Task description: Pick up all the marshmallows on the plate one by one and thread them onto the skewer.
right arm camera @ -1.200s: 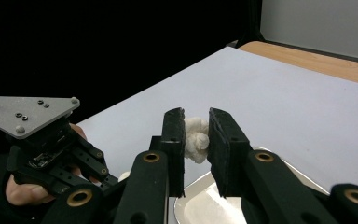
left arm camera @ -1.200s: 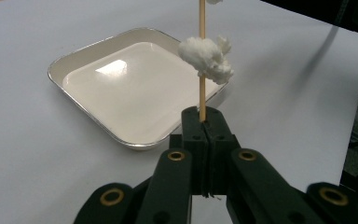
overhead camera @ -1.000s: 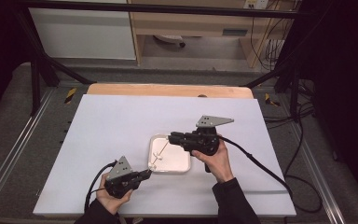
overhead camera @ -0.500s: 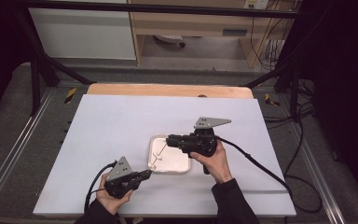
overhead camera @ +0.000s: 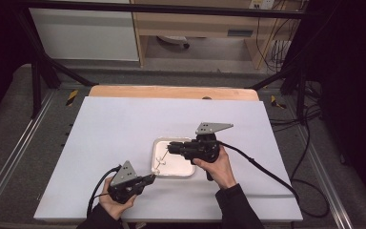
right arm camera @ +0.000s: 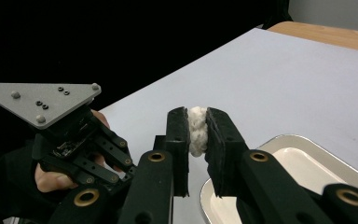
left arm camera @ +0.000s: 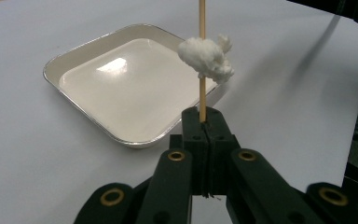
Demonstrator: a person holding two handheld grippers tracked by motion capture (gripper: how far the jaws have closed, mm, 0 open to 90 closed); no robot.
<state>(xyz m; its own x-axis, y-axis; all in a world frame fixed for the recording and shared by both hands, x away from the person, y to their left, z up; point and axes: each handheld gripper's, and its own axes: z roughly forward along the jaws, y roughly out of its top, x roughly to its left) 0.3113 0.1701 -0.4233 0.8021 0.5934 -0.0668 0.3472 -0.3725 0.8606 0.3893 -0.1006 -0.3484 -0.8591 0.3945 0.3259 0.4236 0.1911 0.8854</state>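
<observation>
A white sheet (overhead camera: 124, 138) covers the table at the frame's middle; a wooden edge (overhead camera: 171, 92) shows along its far side, with grey floor, cables and a cabinet beyond. A tray (overhead camera: 174, 168) sits at centre. The left gripper (overhead camera: 147, 179), lower centre, is clamped tight on a skewer (left arm camera: 202, 60) carrying a white lump (left arm camera: 207, 58). The right gripper (right arm camera: 196, 130), centre right, has just been closing and pinches the lump (right arm camera: 196, 128) over the tray's left edge. The skewer's top is cut off in the left gripper view, and in the right gripper view the lump hides it.
</observation>
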